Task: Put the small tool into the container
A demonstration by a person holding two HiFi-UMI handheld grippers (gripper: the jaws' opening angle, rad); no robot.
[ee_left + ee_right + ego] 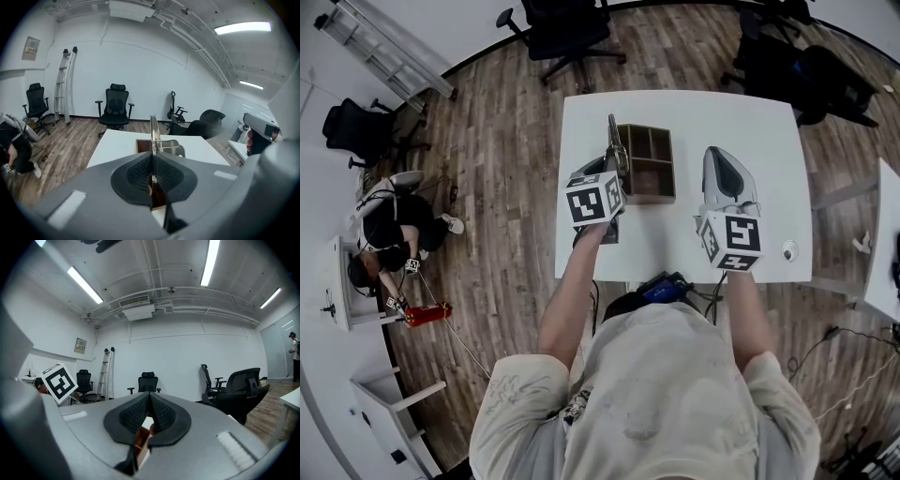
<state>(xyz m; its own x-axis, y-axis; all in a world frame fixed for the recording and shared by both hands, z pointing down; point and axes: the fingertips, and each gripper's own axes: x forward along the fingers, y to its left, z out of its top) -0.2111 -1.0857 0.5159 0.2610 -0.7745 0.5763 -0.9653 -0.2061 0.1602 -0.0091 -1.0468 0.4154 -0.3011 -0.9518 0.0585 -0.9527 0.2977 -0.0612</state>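
Observation:
A brown wooden container (647, 161) with several compartments stands on the white table (694, 117). My left gripper (615, 165) is shut on a thin metal tool (612, 139) just left of the container and over its left edge. In the left gripper view the tool (153, 133) sticks straight up from the shut left gripper (151, 162), with the container (142, 145) behind it. My right gripper (718, 155) hovers to the right of the container, shut on nothing. In its own view the right gripper (149, 402) points up at the room, and a bit of the container (140, 440) shows below.
A small round object (788, 250) lies near the table's front right corner. A blue and black device (662, 286) sits at the front edge. Office chairs (570, 28) stand beyond the table. A person (382, 234) crouches on the floor to the left.

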